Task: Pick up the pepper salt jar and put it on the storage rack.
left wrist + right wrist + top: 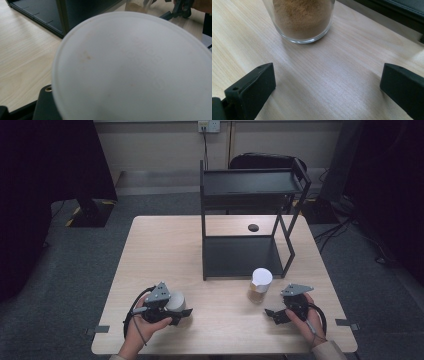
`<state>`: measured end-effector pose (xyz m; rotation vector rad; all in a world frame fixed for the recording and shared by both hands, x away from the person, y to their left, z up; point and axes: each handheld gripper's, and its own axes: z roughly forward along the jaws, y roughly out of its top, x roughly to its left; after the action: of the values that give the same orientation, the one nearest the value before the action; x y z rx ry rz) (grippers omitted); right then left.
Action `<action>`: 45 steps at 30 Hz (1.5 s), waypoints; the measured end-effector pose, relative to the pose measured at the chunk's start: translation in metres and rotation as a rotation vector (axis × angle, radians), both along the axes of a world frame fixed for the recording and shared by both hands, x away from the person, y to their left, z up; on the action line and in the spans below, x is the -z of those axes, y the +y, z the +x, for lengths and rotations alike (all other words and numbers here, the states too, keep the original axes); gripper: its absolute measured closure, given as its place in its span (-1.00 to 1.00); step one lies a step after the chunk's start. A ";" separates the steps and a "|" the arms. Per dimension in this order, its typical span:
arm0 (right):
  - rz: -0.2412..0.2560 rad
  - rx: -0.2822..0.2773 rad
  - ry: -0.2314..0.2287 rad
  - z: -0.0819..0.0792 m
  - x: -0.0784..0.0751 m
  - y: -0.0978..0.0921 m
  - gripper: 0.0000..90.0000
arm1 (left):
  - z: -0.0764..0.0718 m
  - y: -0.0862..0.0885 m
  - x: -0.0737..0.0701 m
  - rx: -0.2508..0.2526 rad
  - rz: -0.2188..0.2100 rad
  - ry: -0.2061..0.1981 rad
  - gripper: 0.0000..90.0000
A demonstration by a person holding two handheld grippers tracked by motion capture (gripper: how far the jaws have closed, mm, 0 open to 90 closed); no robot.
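A glass jar (260,286) with a white lid and brown powder inside stands upright on the table just in front of the black rack (240,255). Its powder-filled base (302,20) shows ahead of my right gripper (274,315), whose jaws stand wide apart with bare table between them. My left gripper (177,312), near the table's front left, is shut on a white round container (176,302). That container's pale round face (135,72) sits very close to the left gripper view's camera and hides most of the jaws.
The two-level black rack stands at the table's middle back, with both shelves bare. A small black round object (253,227) lies on the table behind it. Light wood table (160,250) stretches left of the rack. The right hand and its gripper (182,10) appear far off.
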<state>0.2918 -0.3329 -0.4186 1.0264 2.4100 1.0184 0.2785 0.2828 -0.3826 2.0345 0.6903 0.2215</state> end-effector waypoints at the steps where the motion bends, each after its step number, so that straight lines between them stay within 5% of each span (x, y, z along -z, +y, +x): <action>1: 0.000 0.000 0.000 0.000 0.000 0.000 -1.00 | 0.001 -0.001 0.000 0.004 0.000 0.002 -0.23; 20: 0.000 0.000 0.000 0.000 0.000 0.000 -1.00 | 0.026 -0.031 -0.013 0.074 -0.008 0.014 -0.22; 45: 0.000 0.000 0.000 0.000 0.000 0.000 -1.00 | 0.053 -0.058 -0.028 0.080 -0.001 0.006 -0.22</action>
<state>0.2918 -0.3329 -0.4186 1.0267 2.4102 1.0182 0.3311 0.2248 -0.3542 2.0583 0.6114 0.1687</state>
